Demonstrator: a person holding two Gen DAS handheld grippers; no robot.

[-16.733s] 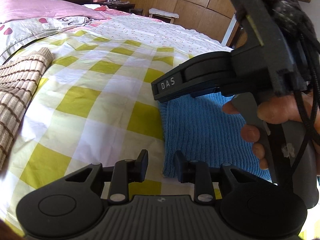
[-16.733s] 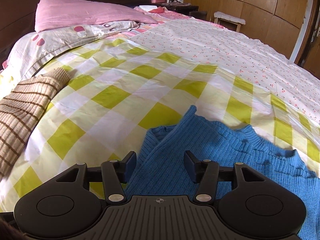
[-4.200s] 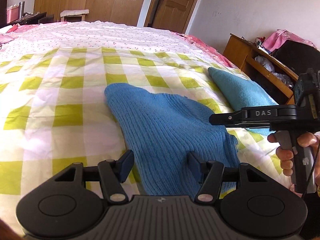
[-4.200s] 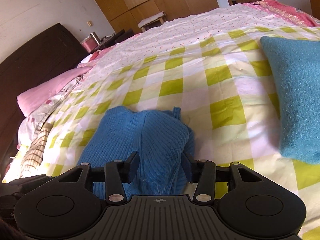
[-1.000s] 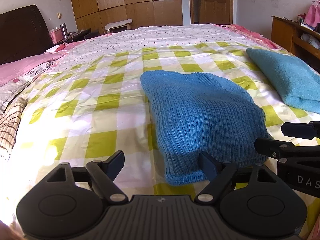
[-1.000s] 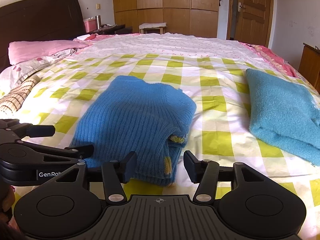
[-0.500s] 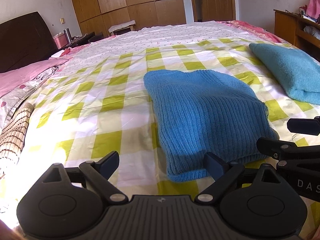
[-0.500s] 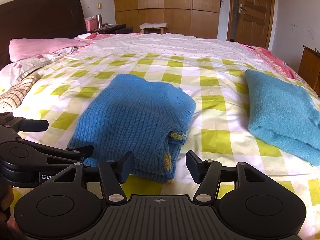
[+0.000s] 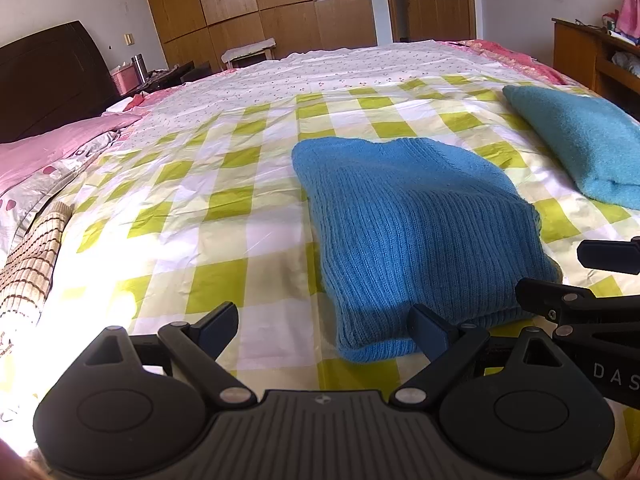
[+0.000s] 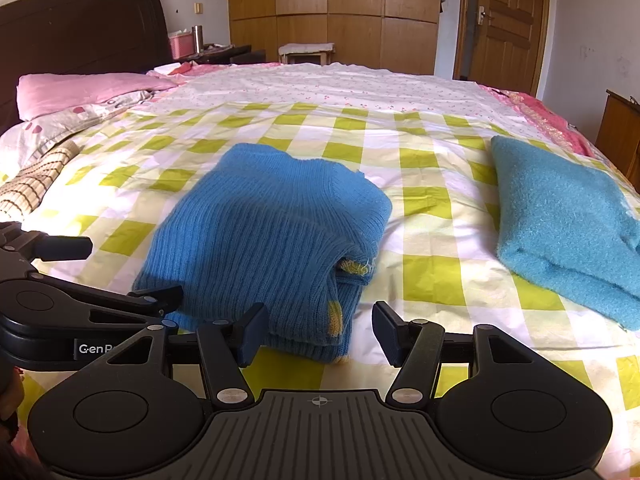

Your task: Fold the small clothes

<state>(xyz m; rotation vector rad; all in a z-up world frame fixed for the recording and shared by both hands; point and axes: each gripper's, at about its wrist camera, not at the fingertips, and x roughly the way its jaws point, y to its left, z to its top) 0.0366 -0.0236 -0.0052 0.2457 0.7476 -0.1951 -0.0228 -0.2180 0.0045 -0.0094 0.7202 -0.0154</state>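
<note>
Centre: we see folded sweater (image 10: 264,236) on bed (image 10: 420,152).
Right: second folded garment (image 10: 560,220).
Far left: striped cloth (image 10: 28,184).

You are facing a wide bed (image 10: 400,92) under a yellow-checked cover (image 10: 432,272), lit by strong sunlight at near left. A dark headboard (image 10: 80,20) stands far left, wooden wardrobes (image 10: 332,12) line the far wall, and a wooden door (image 10: 504,20) is far right.

Left claw (image 9: 322,330), right claw (image 10: 318,334) spread, empty.
</note>
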